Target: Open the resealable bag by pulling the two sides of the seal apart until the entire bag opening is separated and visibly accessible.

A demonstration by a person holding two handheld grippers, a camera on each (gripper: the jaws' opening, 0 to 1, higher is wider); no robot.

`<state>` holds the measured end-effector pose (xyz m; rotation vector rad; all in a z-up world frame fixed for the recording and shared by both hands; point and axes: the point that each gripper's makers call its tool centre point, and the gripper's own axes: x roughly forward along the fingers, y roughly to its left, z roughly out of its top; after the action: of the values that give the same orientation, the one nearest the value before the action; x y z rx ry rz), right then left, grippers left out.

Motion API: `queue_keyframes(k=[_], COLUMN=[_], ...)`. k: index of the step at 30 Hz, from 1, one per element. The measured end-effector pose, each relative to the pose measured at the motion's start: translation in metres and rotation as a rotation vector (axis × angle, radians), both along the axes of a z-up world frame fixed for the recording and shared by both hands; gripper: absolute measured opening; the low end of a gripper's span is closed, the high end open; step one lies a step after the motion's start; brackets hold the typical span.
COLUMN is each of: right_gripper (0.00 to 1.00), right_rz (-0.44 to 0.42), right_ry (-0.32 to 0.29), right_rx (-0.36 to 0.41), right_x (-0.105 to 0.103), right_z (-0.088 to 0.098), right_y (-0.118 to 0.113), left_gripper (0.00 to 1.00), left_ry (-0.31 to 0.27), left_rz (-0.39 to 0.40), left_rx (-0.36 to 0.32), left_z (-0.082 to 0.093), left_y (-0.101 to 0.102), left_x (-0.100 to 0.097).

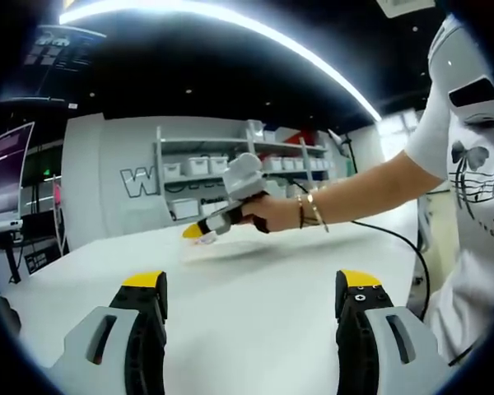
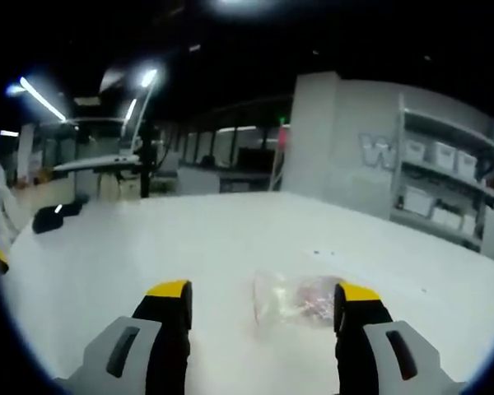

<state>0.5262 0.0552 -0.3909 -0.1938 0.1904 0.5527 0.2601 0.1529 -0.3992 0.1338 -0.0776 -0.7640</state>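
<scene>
left gripper (image 1: 251, 292): I see my own two jaws rising from the bottom of the left gripper view, yellow-tipped, set wide apart, nothing between them. They hang over bare white table (image 1: 255, 329), not touching it as far as I can tell.

right gripper (image 2: 263, 306): in the right gripper view its jaws are also spread apart, nothing clamped. Tips sit low over the table, pointing at the bag.

right gripper, seen from the left gripper view: it comes in from the right, yellow tip aimed left and slightly down, close to the table surface. I can't read its jaw gap from here.

hand (image 1: 267, 212): wrapped around the right gripper's handle. Forearm stretched out nearly level across the table from the right side of the view, elbow toward the body. Bracelets (image 1: 310, 210) on the wrist.

person: standing at the right edge of the table, white printed T-shirt (image 1: 477, 164). A black cable (image 1: 395, 239) runs from the hand area back toward the body.

resealable bag (image 2: 296, 300): clear plastic, lying flat on the table in the right gripper view, between the two jaw tips and just beyond them, nearer the right-hand jaw. Something pinkish inside, too blurred to name. I can't tell whether the seal is open or closed.

bag contact: jaws are beside it, not on it.

background: shelving (image 1: 230, 169) with white bins against a grey wall.
</scene>
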Motion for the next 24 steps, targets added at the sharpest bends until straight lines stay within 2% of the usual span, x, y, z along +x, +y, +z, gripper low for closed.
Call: queue_keyframes(k=[24], right_gripper=[0.71], right_rz=[-0.052], right_ry=[0.015], right_rx=[0.056], right_x=[-0.005], right_z=[0.000], right_y=[-0.029], left_gripper=[0.83], left_ry=[0.003], left_rz=[-0.002], left_rx=[-0.013], left_z=[0.001], left_y=[0.000], left_x=[-0.001])
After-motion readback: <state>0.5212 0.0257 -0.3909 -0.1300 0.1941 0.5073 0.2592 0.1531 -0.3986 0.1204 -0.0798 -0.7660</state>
